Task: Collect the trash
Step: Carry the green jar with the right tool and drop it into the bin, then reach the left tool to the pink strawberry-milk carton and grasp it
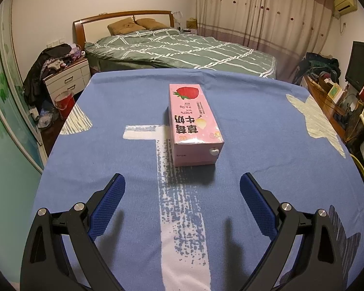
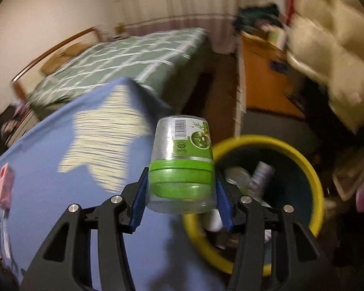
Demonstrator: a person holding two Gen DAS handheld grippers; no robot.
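Clear jar (image 2: 182, 162) clamped between right fingers (image 2: 139, 201) — beside yellow bin (image 2: 313, 169)

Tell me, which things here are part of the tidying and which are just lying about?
Part of the job:
- green-lidded clear jar, in the right gripper
- yellow-rimmed trash bin
- pink strawberry milk carton
- left gripper

Just lying about:
- bed
- nightstand
- curtains

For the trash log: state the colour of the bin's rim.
Yellow: the bin's rim around a dark inside, clearest in the right wrist view.
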